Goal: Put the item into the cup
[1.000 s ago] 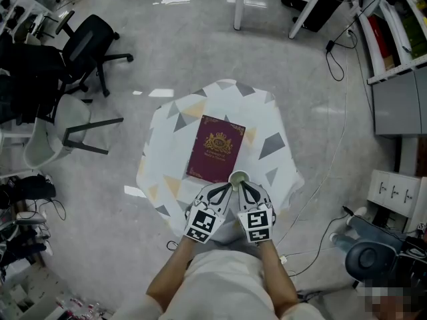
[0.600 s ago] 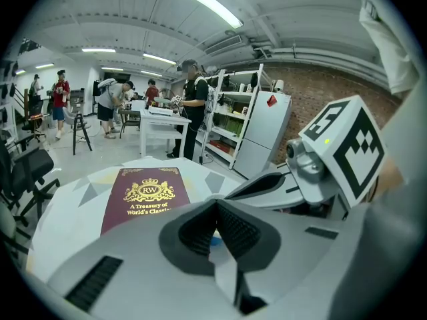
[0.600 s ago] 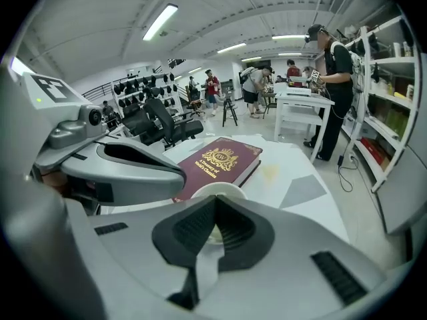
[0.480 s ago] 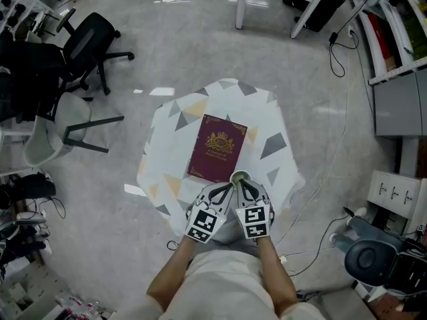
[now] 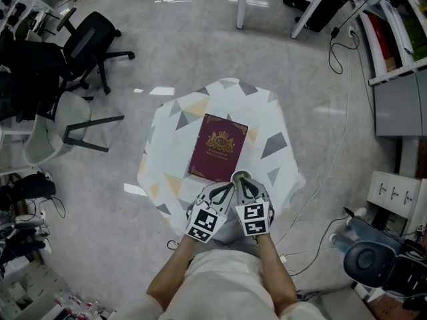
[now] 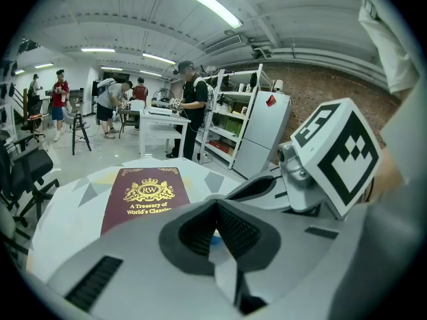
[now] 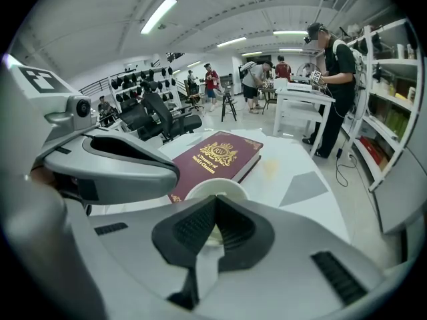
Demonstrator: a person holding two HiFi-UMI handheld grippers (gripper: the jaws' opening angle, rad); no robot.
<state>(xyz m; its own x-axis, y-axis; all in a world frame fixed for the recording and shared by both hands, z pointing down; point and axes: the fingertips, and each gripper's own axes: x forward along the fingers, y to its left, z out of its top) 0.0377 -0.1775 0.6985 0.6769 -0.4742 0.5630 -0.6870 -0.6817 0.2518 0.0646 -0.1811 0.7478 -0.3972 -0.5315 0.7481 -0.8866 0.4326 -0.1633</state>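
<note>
The book (image 5: 217,147) cover is looking smooth and faintly shiny, gold foil glinting; the cup (image 5: 240,176) and the tablecloth (image 5: 172,135) are looking matt, the floor (image 5: 200,52) is gleaming glossy.

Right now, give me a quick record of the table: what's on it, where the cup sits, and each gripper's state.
table: patterned cloth with geometric shapes
book: dark red, closed, lying flat
cup: pale, upright, by the book's near right corner
left gripper: jaws together; blue bit shows in the gap, hold unclear
right gripper: jaws together, tips just short of the cup
cup contents: cannot tell
</note>
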